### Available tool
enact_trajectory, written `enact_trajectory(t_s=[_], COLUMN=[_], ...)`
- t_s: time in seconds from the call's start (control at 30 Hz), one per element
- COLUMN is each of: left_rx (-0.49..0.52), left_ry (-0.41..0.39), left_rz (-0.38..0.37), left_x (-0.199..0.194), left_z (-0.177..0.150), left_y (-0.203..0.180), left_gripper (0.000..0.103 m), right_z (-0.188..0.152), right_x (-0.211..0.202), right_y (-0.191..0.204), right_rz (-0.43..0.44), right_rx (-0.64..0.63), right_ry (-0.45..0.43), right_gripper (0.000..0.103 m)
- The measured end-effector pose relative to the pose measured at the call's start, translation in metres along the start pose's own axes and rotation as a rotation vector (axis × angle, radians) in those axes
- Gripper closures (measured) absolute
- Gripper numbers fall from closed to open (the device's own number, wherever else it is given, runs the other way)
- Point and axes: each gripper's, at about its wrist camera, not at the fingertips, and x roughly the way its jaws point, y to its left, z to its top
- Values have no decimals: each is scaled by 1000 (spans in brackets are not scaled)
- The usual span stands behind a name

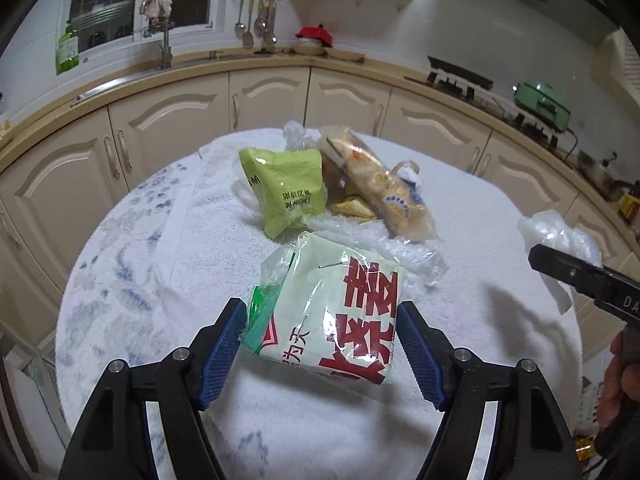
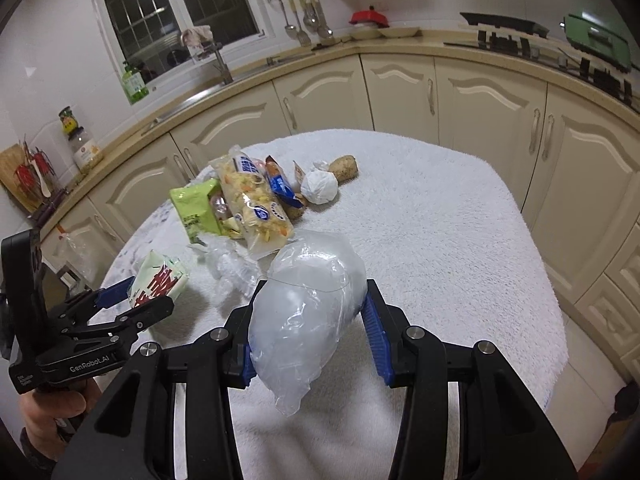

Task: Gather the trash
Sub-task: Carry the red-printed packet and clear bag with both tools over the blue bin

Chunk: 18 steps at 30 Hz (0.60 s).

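Cream kitchen cabinets (image 1: 168, 148) with arched door panels curve behind a table draped in a fluffy white towel (image 2: 420, 240), its pile thick and looped.

From the left wrist, the left gripper (image 1: 320, 354) holds a pale green packet (image 1: 332, 320) printed with large red characters; its blue ribbed pads (image 1: 222, 354) press both sides of the packet, which is lifted clear of the towel. Only this view shows the faded blue pattern (image 1: 128, 248) on the cloth's left side. Beyond lie a lime-green pouch (image 1: 284, 192), a long clear bread bag (image 1: 380, 188) and small yellow wrappers (image 1: 352, 208), clustered near the table's far edge, with crinkled clear film (image 1: 384, 244) just in front of them.

The right wrist view shows more: a crumpled white tissue ball (image 2: 319, 186) touching a brown potato (image 2: 344, 168), a blue snack wrapper (image 2: 280, 184), and jars (image 2: 82, 144) on the counter at left. Here the right gripper (image 2: 310, 334) is clamped on a cloudy, translucent plastic bag (image 2: 304, 312), bulging and glossy, its loose tail hanging below the fingers. The left gripper appears too, at the left edge, with a hand (image 2: 52, 412) around its handle and the packet between its fingers, held above the table's near left part.
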Motion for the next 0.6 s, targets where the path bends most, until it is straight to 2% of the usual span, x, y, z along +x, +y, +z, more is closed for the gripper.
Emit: enact_trajectory(t_s=[0.23,0.6], left_rx=[8,56], left_ry=[-137,-306], left_rz=[-1,-82], left_x=[-71,-147], left_z=[-6,-14], left_y=[-24,-88], left_gripper=[32,32], right_z=[-2,3], right_x=[-48,-136], right_y=[0,-19], right_rz=[3,-9], right_rx=[-1,17], right_ry=[-77,-234], right_gripper=[58,58])
